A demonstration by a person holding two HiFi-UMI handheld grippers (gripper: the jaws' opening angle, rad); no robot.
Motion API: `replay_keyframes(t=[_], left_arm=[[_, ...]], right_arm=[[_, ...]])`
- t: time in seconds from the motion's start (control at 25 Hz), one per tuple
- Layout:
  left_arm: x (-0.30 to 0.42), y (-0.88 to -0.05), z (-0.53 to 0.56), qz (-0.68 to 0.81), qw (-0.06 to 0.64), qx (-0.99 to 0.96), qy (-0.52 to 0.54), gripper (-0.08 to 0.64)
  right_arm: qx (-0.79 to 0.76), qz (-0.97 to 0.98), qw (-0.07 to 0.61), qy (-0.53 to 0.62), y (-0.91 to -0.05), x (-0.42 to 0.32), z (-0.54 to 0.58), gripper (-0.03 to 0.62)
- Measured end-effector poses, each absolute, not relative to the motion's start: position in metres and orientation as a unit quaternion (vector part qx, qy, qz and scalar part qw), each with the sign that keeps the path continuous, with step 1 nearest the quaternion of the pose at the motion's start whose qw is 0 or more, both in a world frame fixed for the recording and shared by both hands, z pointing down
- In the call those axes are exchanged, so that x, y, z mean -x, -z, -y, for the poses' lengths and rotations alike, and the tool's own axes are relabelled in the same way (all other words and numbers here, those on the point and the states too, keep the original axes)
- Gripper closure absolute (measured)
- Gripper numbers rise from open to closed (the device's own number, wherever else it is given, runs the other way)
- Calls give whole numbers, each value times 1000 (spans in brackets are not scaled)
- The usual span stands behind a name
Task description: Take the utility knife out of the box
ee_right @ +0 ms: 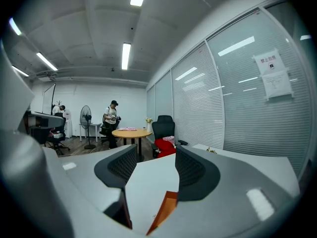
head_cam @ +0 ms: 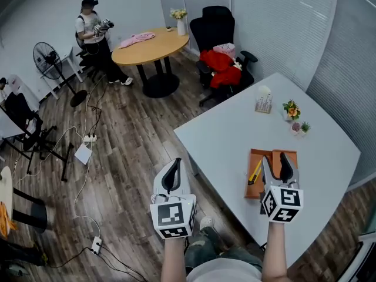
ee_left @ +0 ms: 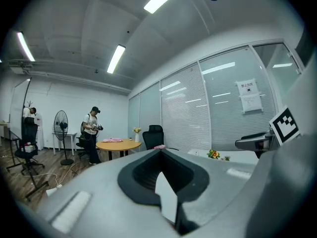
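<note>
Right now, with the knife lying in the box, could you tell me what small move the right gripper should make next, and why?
Probably ease the right gripper slightly left and down toward the knife. Its jaws stand apart with nothing between them, it hovers over the box, and the yellow knife lies along the box's left side, just left of the jaws.

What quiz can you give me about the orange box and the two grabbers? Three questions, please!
1. True or false: the utility knife lies inside the orange box.
2. Which gripper hangs over the box? A) left B) right
3. Fill in: the right gripper has its jaws ___.
Key: 1 true; 2 B; 3 apart.
</note>
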State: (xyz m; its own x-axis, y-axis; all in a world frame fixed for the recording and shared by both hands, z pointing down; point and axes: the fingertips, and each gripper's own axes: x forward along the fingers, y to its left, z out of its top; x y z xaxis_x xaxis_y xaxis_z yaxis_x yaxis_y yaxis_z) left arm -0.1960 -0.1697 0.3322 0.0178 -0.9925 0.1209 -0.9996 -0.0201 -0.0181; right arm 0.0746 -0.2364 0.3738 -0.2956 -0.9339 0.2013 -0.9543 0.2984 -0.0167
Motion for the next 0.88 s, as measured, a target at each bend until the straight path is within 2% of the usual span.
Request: replay_keyframes(t=[0.52,0.88], left_arm=[[207,-358,269,646,54,-759,-66,560],[193,-394,294,617,89,-778,-83,560]], right_arm=[[-638,757,110,-90,-405,-75,294,325],[-650,739,143,-107,-435,-83,302,330]])
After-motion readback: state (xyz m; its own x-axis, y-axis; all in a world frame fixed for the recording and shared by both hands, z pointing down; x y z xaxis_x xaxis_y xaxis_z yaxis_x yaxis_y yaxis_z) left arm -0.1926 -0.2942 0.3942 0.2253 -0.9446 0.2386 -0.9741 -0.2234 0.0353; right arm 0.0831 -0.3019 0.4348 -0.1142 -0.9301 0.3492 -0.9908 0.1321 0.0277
